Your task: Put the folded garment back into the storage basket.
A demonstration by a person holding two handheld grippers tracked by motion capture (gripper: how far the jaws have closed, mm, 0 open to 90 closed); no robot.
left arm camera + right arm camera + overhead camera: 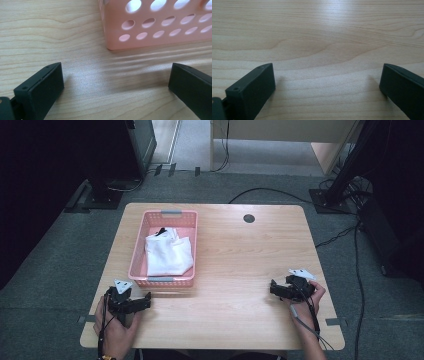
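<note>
1. Grey carpet and trailing cables surround a pale wooden table (240, 265), where a person sits with a gripper in each hand.
2. At the near left, the left gripper (142, 302) rests low on the table with jaws spread wide and nothing between them; its own view puts the basket's corner (110, 37) just ahead.
3. Left of centre stands a pink perforated basket (136, 255), and a folded white cloth (169, 254) lies inside, against its near end, with a small dark item (162, 230) at the far edge of the cloth.
4. Light, soft and limp is the likely feel of the cloth: it should sag and unfold when lifted, so a pinch on a thick folded edge, or one at each end, looks best.
5. Thin plastic suggests the basket is light and may slide if the cloth drags.
6. At the near right, well apart from the basket, the right gripper (274, 288) also sits with jaws wide and empty over bare wood.
</note>
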